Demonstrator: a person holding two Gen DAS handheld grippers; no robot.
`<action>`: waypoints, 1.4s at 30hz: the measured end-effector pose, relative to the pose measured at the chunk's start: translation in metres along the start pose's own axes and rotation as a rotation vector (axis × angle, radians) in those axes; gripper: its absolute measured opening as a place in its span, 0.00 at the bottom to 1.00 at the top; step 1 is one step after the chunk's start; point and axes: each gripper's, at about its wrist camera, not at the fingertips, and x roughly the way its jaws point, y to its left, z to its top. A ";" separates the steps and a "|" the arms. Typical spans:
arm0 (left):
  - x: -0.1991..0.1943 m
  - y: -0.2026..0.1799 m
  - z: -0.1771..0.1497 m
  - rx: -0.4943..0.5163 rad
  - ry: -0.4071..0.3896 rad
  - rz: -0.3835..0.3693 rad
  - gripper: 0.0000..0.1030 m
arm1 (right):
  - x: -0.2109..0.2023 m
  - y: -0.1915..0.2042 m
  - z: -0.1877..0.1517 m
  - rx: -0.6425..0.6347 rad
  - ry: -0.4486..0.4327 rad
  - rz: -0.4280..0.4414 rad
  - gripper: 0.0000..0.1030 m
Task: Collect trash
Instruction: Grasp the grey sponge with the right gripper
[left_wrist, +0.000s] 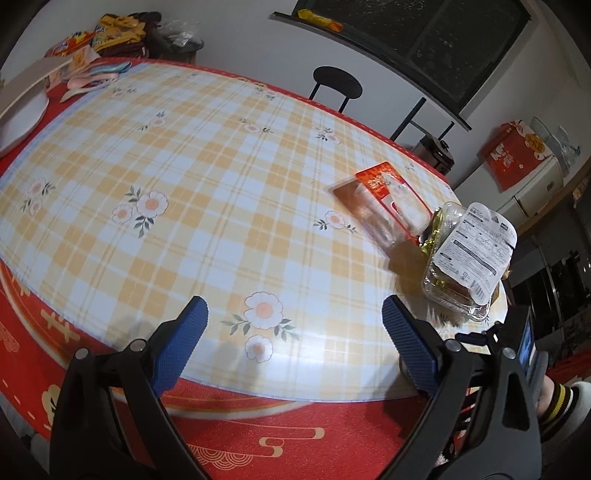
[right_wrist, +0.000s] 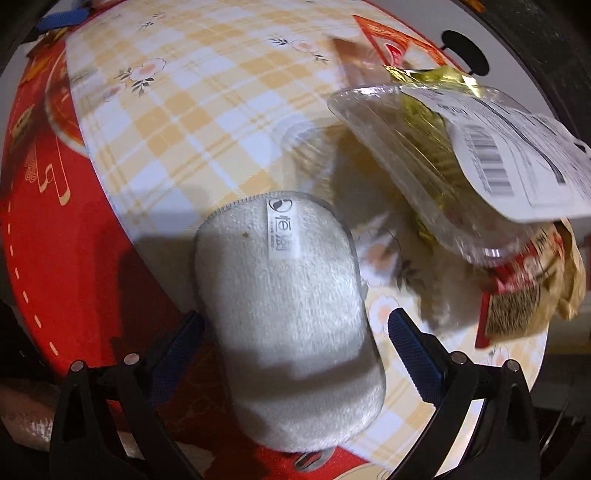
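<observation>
Sweeping: my right gripper (right_wrist: 295, 325) grasps white fluffy oval sponge pad (right_wrist: 288, 314), herding clear plastic labelled clamshell tray (right_wrist: 436, 162) at frame right | left gripper (left_wrist: 295, 325) released, idle.

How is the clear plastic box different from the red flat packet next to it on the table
The clear plastic box is bulky, see-through, and sits tilted with a white printed label on it. The red flat packet lies flat on the checked tablecloth, thin, with red print and a clear part. The box holds gold wrappers; what the packet holds is unclear. Both sit near the table's edge, untouched by either gripper.
</observation>
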 end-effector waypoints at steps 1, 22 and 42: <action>0.000 0.001 0.000 0.001 0.001 0.000 0.91 | 0.001 -0.004 0.001 0.009 0.001 0.012 0.95; 0.030 -0.063 0.009 0.148 0.054 -0.121 0.90 | -0.045 -0.057 -0.063 0.358 -0.131 0.235 0.85; 0.109 -0.292 0.002 0.648 0.017 -0.129 0.81 | -0.076 -0.105 -0.166 0.703 -0.246 0.153 0.85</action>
